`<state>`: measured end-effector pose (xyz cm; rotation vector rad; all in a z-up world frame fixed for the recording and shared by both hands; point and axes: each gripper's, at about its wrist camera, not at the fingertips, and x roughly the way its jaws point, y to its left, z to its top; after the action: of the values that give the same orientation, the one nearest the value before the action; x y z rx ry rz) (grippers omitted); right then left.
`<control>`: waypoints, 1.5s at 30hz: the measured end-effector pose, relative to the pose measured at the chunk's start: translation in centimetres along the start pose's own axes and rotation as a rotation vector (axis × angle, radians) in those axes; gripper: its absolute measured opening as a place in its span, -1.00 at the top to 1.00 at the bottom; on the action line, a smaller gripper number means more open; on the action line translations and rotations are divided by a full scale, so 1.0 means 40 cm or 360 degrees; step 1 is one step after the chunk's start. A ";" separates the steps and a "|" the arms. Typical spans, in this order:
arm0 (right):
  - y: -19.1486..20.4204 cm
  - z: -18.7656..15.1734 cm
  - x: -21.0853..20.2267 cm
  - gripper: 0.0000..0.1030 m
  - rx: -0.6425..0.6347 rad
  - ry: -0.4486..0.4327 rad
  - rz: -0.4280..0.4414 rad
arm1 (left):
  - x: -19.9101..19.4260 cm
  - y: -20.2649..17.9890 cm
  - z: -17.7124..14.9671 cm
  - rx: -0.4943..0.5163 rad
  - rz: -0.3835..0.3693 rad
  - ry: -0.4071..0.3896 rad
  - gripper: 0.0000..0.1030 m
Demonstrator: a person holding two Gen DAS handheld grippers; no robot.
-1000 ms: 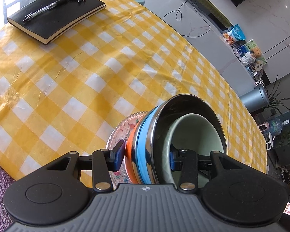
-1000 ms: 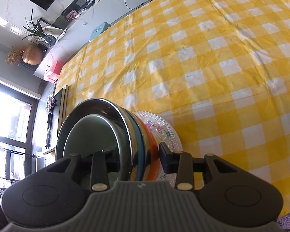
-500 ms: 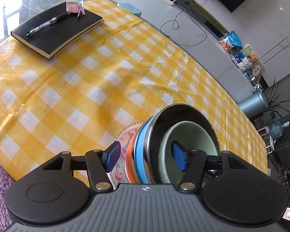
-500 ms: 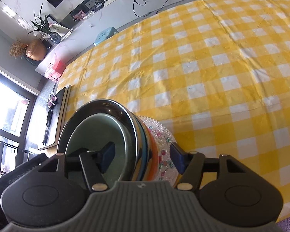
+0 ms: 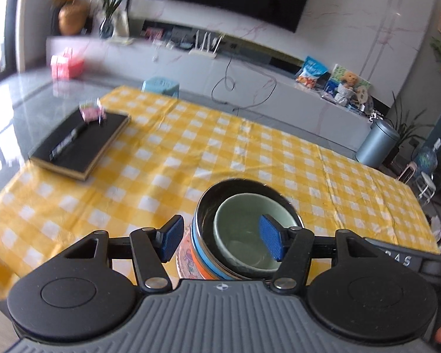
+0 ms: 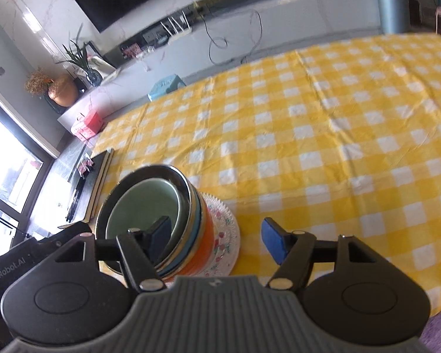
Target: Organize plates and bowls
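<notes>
Two tongs, my left tongs and right tongs, just spread, gripping nothing | nested stack at surface near edge | risk: a brush could topple it.

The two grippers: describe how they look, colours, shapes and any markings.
The left gripper and the right gripper match: ribbed grey body, two round black discs, black linkage arms with silver rivets, blue textured pads on the jaws. Pale lettering on one's side reads GenRobot.AI.

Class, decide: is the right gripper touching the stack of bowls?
Apart. In the right wrist view, the right gripper stands open, yellow tablecloth showing between its right pad and the stack of bowls; its left pad hangs clear above the bowls.
</notes>
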<state>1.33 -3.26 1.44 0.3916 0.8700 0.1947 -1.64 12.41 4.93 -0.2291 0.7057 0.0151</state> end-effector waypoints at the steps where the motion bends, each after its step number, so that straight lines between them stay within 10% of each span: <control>1: 0.001 -0.003 -0.020 -0.33 -0.0037 -0.0041 -0.0008 | -0.016 -0.013 -0.004 0.0053 0.0006 -0.0037 -0.36; 15: 0.023 -0.143 -0.214 -0.41 -0.0611 -0.0443 0.0003 | -0.138 -0.098 -0.140 0.0510 0.0098 -0.0287 -0.60; 22: 0.003 -0.221 -0.208 -0.41 -0.0600 -0.0507 -0.0025 | -0.111 -0.066 -0.194 0.0457 0.0091 -0.0210 -0.70; 45: -0.023 -0.300 -0.075 -0.41 -0.0662 -0.0278 -0.0049 | -0.017 -0.028 -0.271 0.0424 0.0204 0.0077 -0.72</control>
<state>-9.85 -2.03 -3.77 0.0061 0.6421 0.3013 -9.01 9.04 -2.37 0.0712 0.7612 0.0376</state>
